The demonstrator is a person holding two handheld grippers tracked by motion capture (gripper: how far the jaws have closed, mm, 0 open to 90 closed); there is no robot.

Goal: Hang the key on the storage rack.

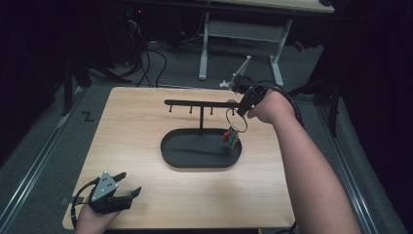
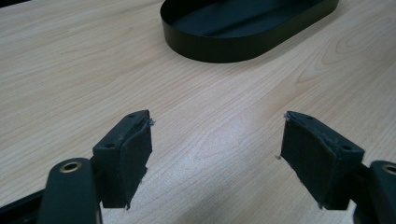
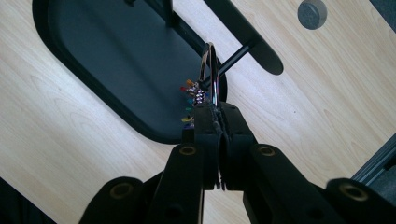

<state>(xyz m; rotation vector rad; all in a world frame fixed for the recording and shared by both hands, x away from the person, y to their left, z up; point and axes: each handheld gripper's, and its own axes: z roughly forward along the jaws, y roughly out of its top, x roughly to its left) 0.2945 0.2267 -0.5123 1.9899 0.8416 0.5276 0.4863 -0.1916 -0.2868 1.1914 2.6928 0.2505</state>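
A black stand has an oval tray as its base and a horizontal bar with short pegs on a post. At the bar's right end my right gripper is shut on a metal key ring, and several small coloured tags hang from the ring over the tray. In the right gripper view the shut jaws pinch the ring beside a peg. Whether the ring is around the peg I cannot tell. My left gripper rests at the table's near left corner, open with nothing between its pads.
The wooden table carries the stand in its middle. The tray's wall lies ahead of the left gripper. A white desk frame and cables stand on the floor beyond the far edge. A grey round disc sits in the tabletop.
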